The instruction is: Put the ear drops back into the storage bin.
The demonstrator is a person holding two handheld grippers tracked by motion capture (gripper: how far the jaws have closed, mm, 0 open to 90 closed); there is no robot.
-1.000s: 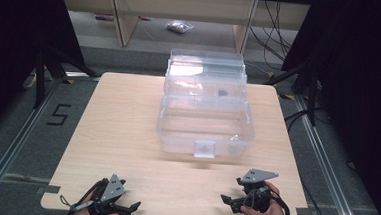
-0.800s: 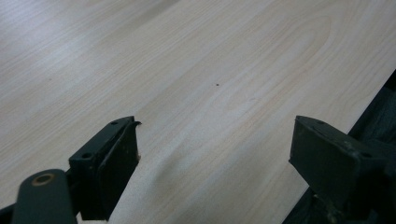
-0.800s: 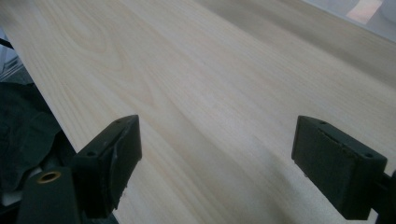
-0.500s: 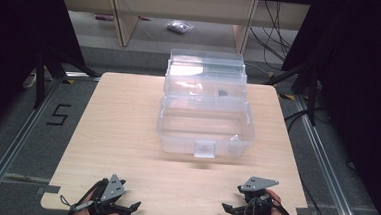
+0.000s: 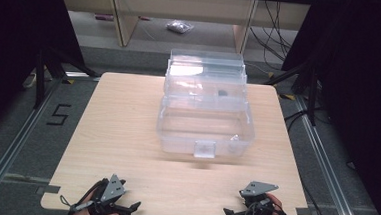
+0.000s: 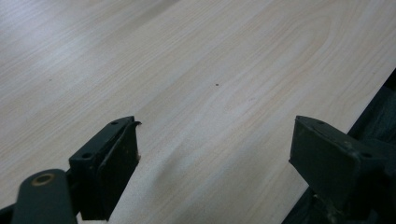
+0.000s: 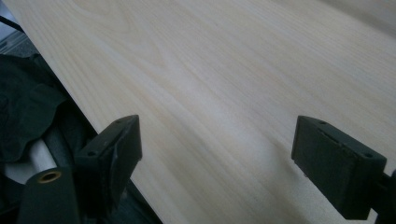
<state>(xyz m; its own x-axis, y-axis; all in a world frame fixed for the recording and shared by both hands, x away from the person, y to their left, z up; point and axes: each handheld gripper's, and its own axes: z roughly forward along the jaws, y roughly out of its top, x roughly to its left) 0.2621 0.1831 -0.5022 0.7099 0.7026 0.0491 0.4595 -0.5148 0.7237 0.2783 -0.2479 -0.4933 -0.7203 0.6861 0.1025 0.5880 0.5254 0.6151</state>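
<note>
Jaws spread wide and empty on left gripper (image 5: pixel 131 207) and right gripper (image 5: pixel 229 213), both low at near edge of worktop (image 5: pixel 128 113), well short of clear plastic box (image 5: pixel 204 131). Box lid open, standing at worktop's middle, toward far edge.

Hand-held gripper (image 6: pixel 215 154) jaws spread wide over bare wooden table (image 6: pixel 210 60).

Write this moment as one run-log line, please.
left tool: open, empty | right tool: open, empty | both at near table edge | clear plastic box: mid-table, untouched
</note>
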